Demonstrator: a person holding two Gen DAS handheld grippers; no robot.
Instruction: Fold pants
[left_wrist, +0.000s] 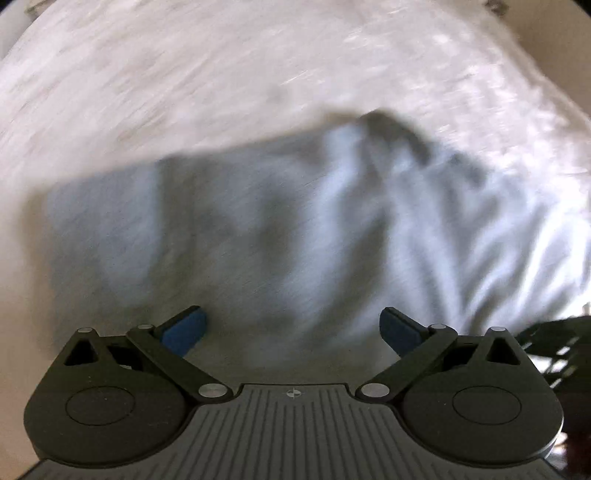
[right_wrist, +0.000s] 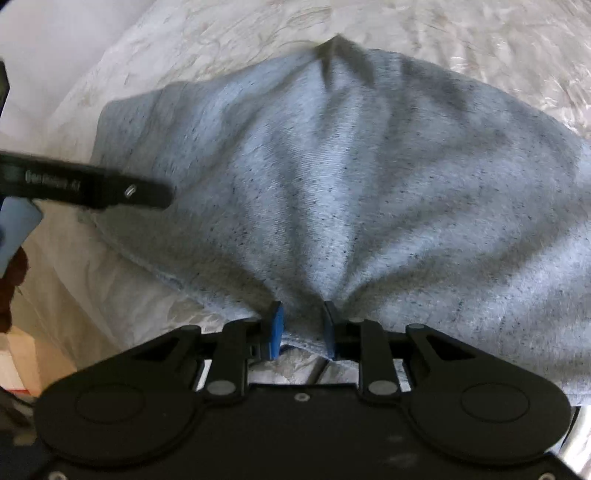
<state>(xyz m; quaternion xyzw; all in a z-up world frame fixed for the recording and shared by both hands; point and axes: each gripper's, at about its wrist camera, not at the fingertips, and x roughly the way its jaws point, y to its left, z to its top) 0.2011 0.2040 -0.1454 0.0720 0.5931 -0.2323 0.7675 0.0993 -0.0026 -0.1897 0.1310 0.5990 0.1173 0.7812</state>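
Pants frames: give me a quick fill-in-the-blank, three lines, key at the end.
1. The right gripper is shut on a bunched edge of the ____.
2. The left gripper has its jaws wide ____, with nothing between them.
3. The pants are light ____ and lie on a white bedspread.

Missing words: pants; open; grey

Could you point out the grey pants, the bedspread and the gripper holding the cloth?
Speckled light-grey fabric pants (right_wrist: 369, 184): right wrist view, creased middle.
Cream patterned bedspread (right_wrist: 461, 37): right wrist view, bare top part.
Right gripper (right_wrist: 303, 328): right wrist view, between its fingertips.
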